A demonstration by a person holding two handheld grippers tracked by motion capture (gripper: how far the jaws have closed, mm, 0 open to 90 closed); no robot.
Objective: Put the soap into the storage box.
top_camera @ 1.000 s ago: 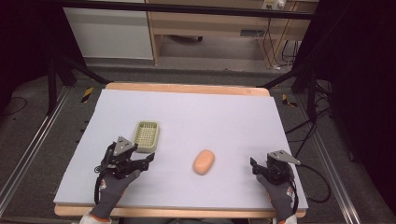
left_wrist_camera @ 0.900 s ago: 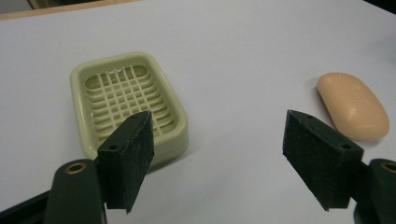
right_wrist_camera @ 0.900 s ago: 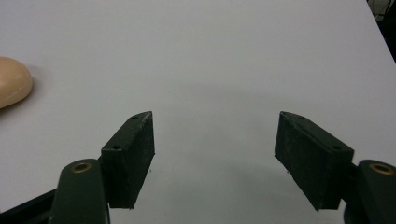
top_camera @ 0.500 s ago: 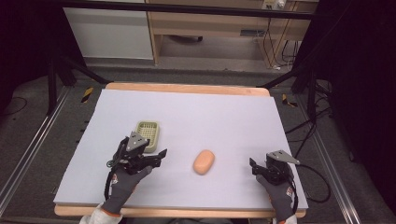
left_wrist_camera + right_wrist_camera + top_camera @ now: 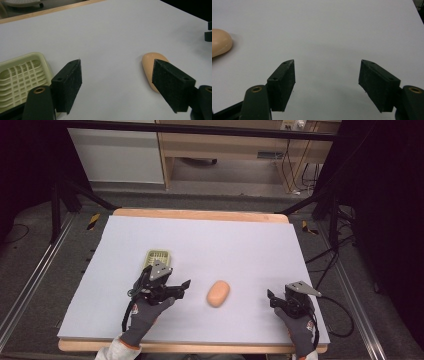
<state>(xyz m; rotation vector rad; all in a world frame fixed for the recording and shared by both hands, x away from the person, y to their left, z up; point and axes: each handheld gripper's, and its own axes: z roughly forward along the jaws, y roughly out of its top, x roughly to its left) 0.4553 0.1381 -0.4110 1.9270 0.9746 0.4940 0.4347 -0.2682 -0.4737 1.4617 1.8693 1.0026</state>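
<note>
A peach oval lump (image 5: 218,293) lies on the white table sheet (image 5: 225,245), front of centre. A pale yellow-green slotted basket (image 5: 156,257) sits to its left. My left gripper (image 5: 181,289) is open, just in front of the basket, and points right at the lump from a short gap away. In the left gripper view the lump (image 5: 148,62) lies beyond the right jaw, the basket (image 5: 17,75) is beside the left jaw, and nothing is between the gripper's (image 5: 117,75) jaws. My right gripper (image 5: 274,300) rests open near the front right, with the lump (image 5: 219,42) far to its left and bare sheet between its (image 5: 327,72) jaws.
The sheet covers a wooden board whose edge (image 5: 200,214) shows at the back. Black frame legs and cables (image 5: 330,265) stand off the table's right side, and a metal rail (image 5: 30,285) runs along the left.
My left gripper has moved right, past the front of the basket and closer to the peach lump. The right gripper, the lump and the basket have stayed put.
</note>
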